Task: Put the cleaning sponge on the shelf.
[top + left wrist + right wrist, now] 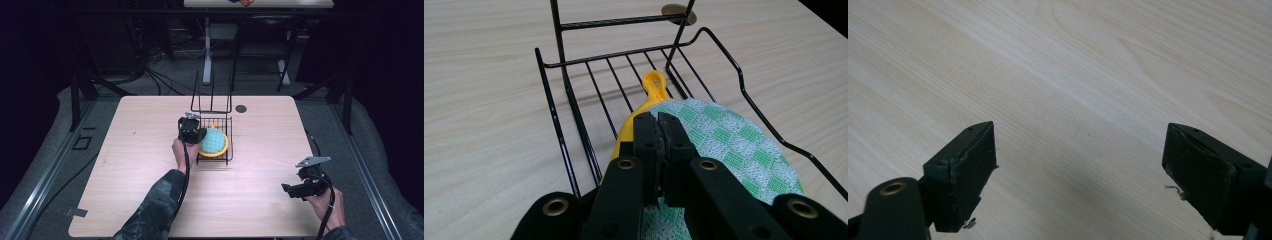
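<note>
Lower right of the high view: the right gripper is held in a hand just above bare tabletop, well apart from the other items. In the right gripper view its jaws stand wide apart with nothing between them, only the pale wood-grain table beneath.

Centre of the high view: the left gripper is at the left edge of the black wire rack, its forearm entering from the bottom of the frame. In the left gripper view the left gripper has its jaws drawn fully together at the near edge of the green-and-white checked cloth pad; whether cloth is pinched between the pads cannot be told, as the pads hide the contact line.

Container: the wire rack sits on the table at mid-frame. It holds one item, the round cloth pad with its yellow rim and backing, lying flat on the rack's bars. A yellow hanging loop projects from the pad's far side toward the upright back frame of the rack.

Farther off, upper centre: a small dark round disc is set in the table beyond the rack, to its right.
</note>
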Demonstrator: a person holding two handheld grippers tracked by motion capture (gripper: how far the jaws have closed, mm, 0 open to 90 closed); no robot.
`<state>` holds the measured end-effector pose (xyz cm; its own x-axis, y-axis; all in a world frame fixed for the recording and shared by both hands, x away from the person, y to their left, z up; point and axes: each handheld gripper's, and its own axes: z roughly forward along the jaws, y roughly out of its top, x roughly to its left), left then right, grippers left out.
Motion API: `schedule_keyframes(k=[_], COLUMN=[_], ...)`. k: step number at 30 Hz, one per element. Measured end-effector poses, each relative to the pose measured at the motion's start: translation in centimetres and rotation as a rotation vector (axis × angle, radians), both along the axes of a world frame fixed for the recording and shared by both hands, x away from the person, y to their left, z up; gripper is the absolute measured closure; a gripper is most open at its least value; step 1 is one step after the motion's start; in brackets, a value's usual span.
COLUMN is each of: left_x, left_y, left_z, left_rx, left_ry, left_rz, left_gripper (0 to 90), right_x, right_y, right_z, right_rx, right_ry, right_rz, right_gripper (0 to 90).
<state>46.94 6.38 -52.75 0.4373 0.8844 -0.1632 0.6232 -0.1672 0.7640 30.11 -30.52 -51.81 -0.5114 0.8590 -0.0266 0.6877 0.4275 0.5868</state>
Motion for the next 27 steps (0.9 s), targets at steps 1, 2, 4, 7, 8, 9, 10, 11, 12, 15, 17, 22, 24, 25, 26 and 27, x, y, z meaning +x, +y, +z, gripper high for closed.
schedule_keyframes(k=[1,2,4,7,8,9,10,11,12,15,17,22,24,25,26,27], left_x=[0.0,0.0,0.0,0.0,-0.1,-0.1,-0.1,-0.1,-0.1,-0.1,0.0,0.0,-0.2,-0.3,-0.4,-0.5], left_y=[0.0,-0.1,-0.2,-0.4,-0.7,-0.8,-0.8,-0.9,-0.9,-1.0,-0.8,-0.4,0.0,0.2,0.4,0.6], left_z=[0.0,0.0,0.0,-0.1,-0.1,-0.1,-0.1,-0.1,-0.1,-0.1,0.0,0.2,0.5,0.7,0.9,1.0], left_rx=[0.001,0.003,0.011,0.009,0.007,0.007,0.007,0.007,0.007,0.014,0.017,0.003,0.003,0.001,0.003,0.006], left_ry=[-0.002,-0.003,-0.004,-0.009,-0.009,-0.009,-0.01,-0.007,-0.007,-0.008,-0.003,0.004,0.007,0.005,0.005,0.002], left_rz=[0.002,0.005,0.001,0.005,0.011,0.01,0.008,0.008,0.008,0.007,0.01,0.021,0.017,0.02,0.014,0.009], left_gripper=[87.8,87.8,87.8,87.8,87.7,87.7,87.7,87.6,87.6,87.3,85.1,65.3,54.9,54.9,50.3,45.8], right_x=[0.0,0.0,0.0,0.0,0.0,0.0,0.0,0.0,0.0,0.0,0.0,0.0,0.0,0.0,0.0,0.0], right_y=[0.0,0.0,0.0,0.0,0.0,0.0,0.0,0.0,0.0,0.0,-0.1,0.0,0.0,0.0,-0.1,-0.1], right_z=[0.0,0.0,0.1,0.1,0.0,0.0,0.0,0.0,0.0,0.0,0.0,0.1,0.1,0.1,0.1,0.1], right_rx=[0.0,0.002,0.0,0.0,-0.001,-0.001,-0.001,-0.001,-0.001,-0.002,-0.001,0.003,0.003,0.003,-0.001,-0.002], right_ry=[-0.001,-0.001,-0.002,-0.004,-0.003,-0.003,-0.003,-0.002,-0.002,-0.003,-0.002,-0.011,-0.009,-0.009,-0.004,-0.003], right_rz=[0.0,0.0,0.0,0.004,0.005,0.005,0.006,0.006,0.006,0.003,0.002,0.002,0.0,0.0,0.001,0.002], right_gripper=[13.7,13.7,13.7,13.7,13.7,13.7,13.7,13.7,13.7,13.7,13.7,13.7,13.7,13.7,13.7,13.7])
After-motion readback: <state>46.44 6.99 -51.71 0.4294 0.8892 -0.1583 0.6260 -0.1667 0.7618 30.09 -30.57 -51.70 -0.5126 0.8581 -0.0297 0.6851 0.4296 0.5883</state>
